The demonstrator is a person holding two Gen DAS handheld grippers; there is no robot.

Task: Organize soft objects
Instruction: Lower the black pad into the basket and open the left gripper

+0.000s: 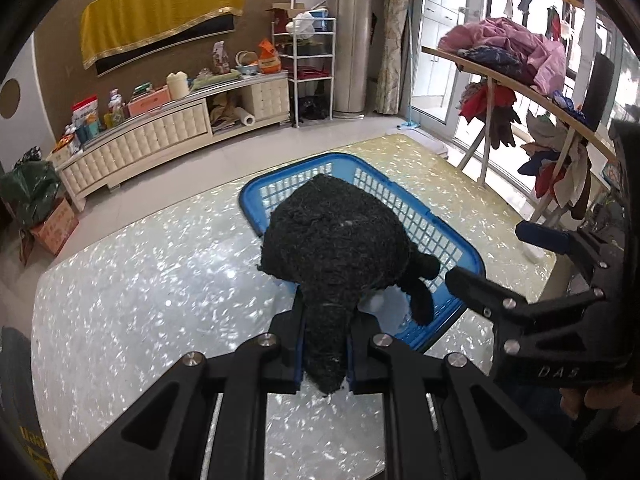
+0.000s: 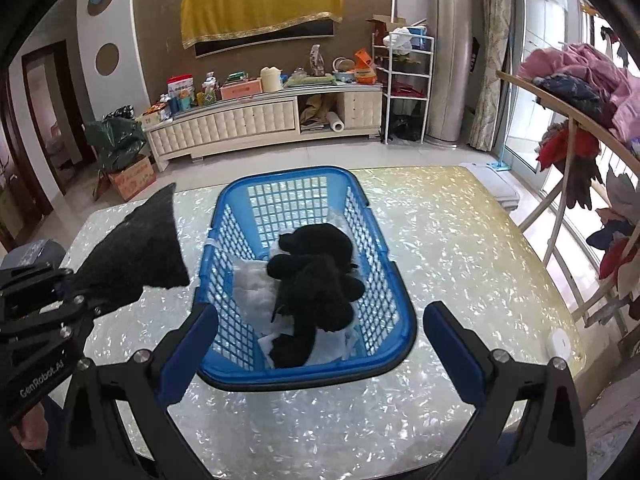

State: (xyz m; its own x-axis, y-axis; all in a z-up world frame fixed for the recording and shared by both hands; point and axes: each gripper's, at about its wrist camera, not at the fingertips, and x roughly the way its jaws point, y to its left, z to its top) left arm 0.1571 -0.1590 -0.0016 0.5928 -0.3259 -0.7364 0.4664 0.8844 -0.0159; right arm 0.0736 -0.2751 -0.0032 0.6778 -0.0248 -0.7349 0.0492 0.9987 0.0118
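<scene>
My left tongs (image 1: 325, 344) are clamped on a dark, coarse knitted cloth (image 1: 334, 248), lumpy and rounded, held up just beside the blue basket (image 2: 394, 292). That basket is lattice plastic, one of it, sitting on the glossy pearl-flake table (image 2: 460, 240). My right tongs (image 2: 320, 344) are spread wide apart at the basket's near rim, holding nothing. Only the right view shows inside the basket: one fuzzy black plush toy (image 2: 316, 280) on white padding (image 2: 252, 284), possibly folded cloths.
</scene>
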